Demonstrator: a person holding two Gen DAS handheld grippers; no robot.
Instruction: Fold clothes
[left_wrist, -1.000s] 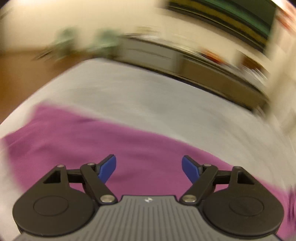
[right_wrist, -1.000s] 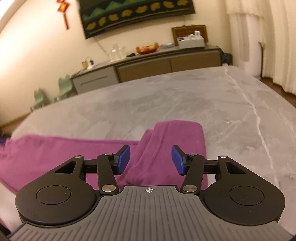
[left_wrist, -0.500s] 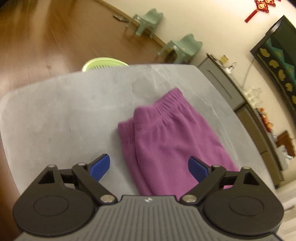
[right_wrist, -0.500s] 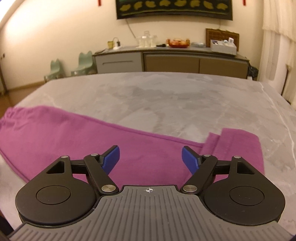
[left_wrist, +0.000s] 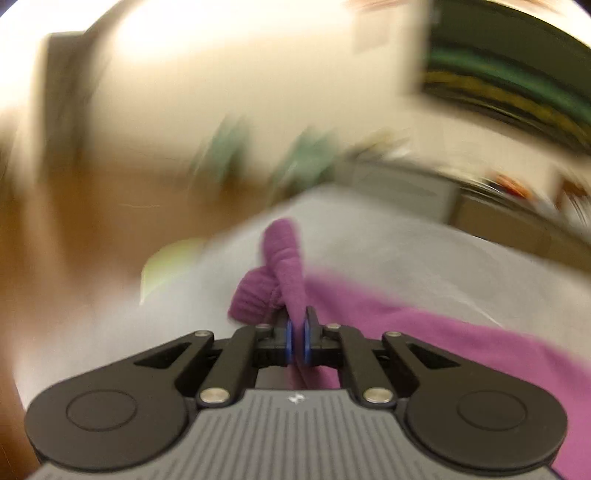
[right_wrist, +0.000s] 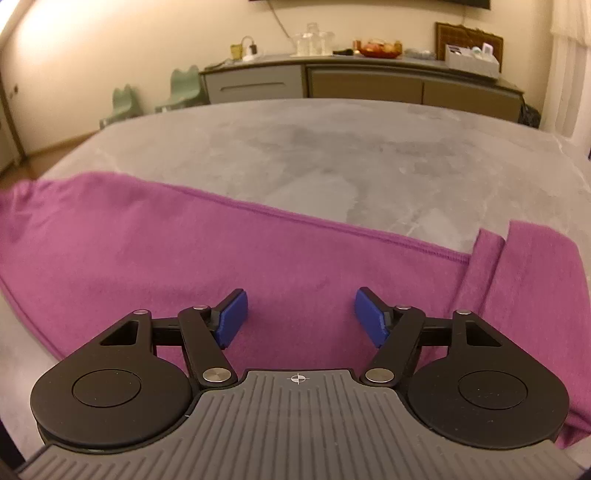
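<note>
Left gripper (left_wrist: 296, 338) clamped on a bunched edge of the purple pants (right_wrist: 229, 258), probably the waistband, though that view is blurred. Right gripper (right_wrist: 299, 319) spread wide, gripping nothing, hovering over the pants, which lie stretched across the grey table (right_wrist: 332, 147).

A grey marbled table (right_wrist: 332, 155) is seen across the middle of the right wrist view. Beyond its far edge a long sideboard (right_wrist: 362, 83) is set against the wall, with glass jars (right_wrist: 314, 38), a fruit bowl (right_wrist: 380, 50) and a white box (right_wrist: 472, 61) on top. Two pale green chairs (right_wrist: 184, 86) are placed at far left.
</note>
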